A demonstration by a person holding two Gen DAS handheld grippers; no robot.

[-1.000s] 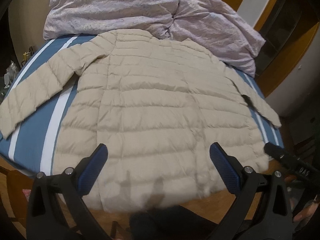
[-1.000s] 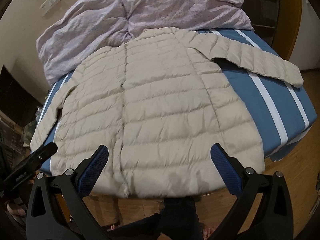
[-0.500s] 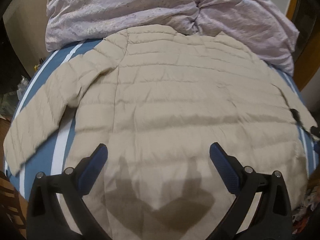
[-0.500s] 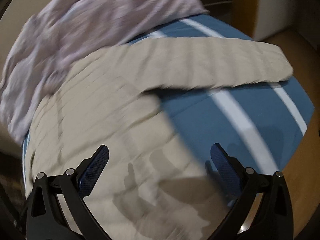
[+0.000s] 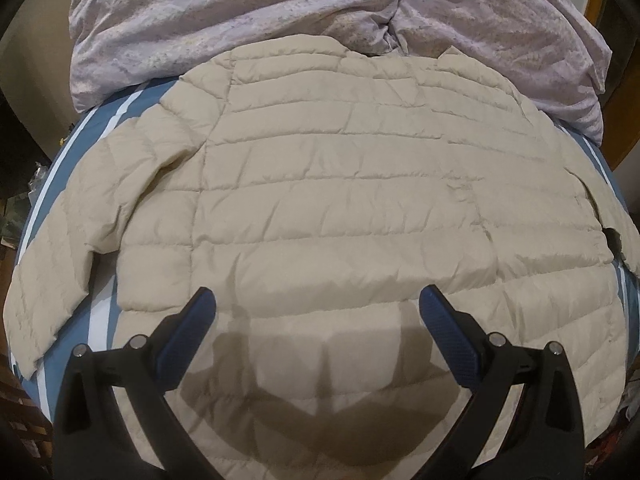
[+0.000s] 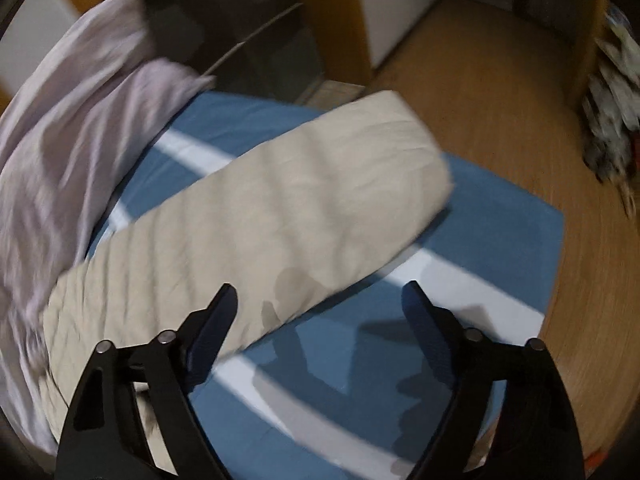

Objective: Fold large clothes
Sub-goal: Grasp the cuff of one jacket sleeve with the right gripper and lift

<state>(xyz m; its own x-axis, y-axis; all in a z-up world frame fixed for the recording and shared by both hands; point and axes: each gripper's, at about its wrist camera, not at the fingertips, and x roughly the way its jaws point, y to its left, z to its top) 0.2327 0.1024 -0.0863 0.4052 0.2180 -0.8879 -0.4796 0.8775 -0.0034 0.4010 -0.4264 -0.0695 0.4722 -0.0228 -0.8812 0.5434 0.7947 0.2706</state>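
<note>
**Jacket spread flat on the bed, both hand-held grippers wide above it**

The beige quilted jacket lies flat on the bed, its collar end toward the far side and its hem toward the camera. In the left wrist view its body fills most of the frame; one sleeve runs out to the left and down along the bed's edge. The other sleeve shows in the right wrist view, lying straight across the blue sheet with its cuff end pointing toward the bed's corner.

The left hand-held gripper hovers over the lower middle of the jacket's body, its jaws spread wide and holding nothing; its shadow falls on the fabric just below. The right hand-held gripper is also wide and empty. Its left finger sits over the near edge of the sleeve, its right finger over bare sheet, so the sleeve's lower edge runs between the two. This view is blurred, and whether any finger touches the cloth cannot be told.

A crumpled lilac duvet is bunched at the far end of the bed, touching the jacket's collar. The sheet carries white stripes. Wooden floor lies beyond the bed's corner.
</note>
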